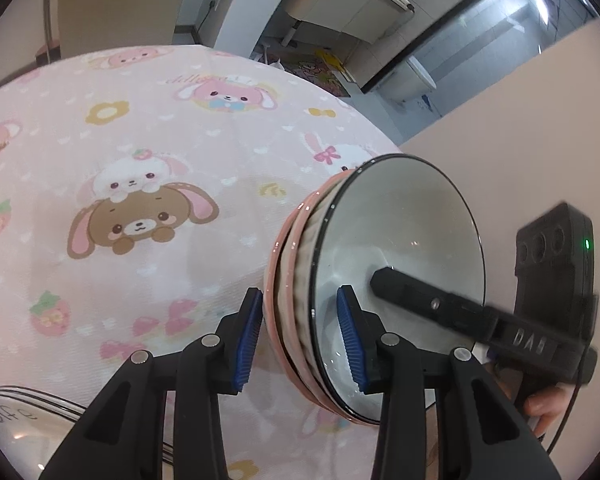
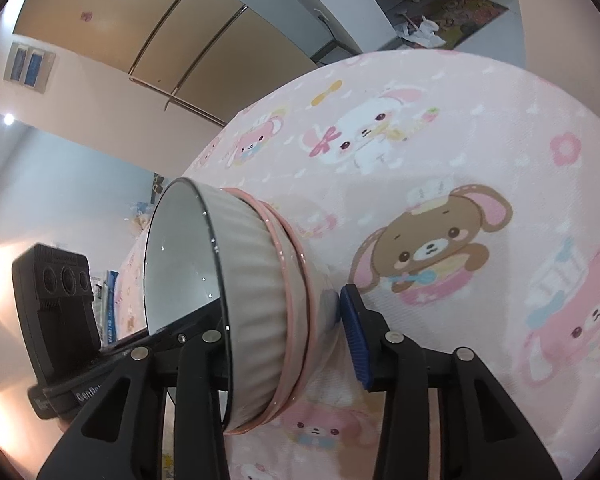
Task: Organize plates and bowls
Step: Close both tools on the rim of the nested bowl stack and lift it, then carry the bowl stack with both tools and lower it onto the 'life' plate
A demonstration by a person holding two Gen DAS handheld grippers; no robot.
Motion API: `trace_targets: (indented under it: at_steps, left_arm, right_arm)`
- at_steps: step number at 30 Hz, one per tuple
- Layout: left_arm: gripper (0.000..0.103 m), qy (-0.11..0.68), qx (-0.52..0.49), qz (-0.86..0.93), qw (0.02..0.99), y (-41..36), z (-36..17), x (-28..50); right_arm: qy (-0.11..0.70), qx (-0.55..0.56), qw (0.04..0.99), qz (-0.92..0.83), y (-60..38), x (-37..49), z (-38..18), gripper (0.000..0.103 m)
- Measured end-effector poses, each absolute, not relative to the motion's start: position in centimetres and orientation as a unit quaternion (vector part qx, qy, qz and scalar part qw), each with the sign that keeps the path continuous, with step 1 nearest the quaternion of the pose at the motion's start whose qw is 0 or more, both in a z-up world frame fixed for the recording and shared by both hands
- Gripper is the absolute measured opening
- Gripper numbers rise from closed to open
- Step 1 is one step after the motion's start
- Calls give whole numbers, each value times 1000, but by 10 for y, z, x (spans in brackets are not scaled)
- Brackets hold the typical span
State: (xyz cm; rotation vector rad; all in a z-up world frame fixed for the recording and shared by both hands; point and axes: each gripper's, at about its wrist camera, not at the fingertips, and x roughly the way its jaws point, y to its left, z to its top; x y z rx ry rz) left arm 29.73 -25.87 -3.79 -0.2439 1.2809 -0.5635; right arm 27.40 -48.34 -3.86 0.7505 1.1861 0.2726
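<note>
Bowls (image 1: 400, 264), one grey nested in two pink, were held above the tablecloth (image 1: 140, 160), pinched at opposite rims by the left gripper (image 1: 302, 340) and right gripper (image 2: 296, 340). Stacking appeared done; setting down remained, and a glass dish (image 1: 16, 424) lay apart.

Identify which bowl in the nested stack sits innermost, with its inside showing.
The grey ribbed bowl with the dark rim: it nests inside the pink bowls, whose rims only ring its outside.
</note>
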Motion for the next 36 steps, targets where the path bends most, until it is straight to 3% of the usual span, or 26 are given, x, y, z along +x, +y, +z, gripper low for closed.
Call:
trace_targets:
  at_steps: [20,36]
  left_arm:
    - [33,590,-85,-244,765,-260,-23,284]
    - [30,513,-69,-260,815,-247,4,221]
  right_arm:
    - [556,293,771,100,-472,263,-8,32]
    - [446,192,867,112,-443,180,19,27]
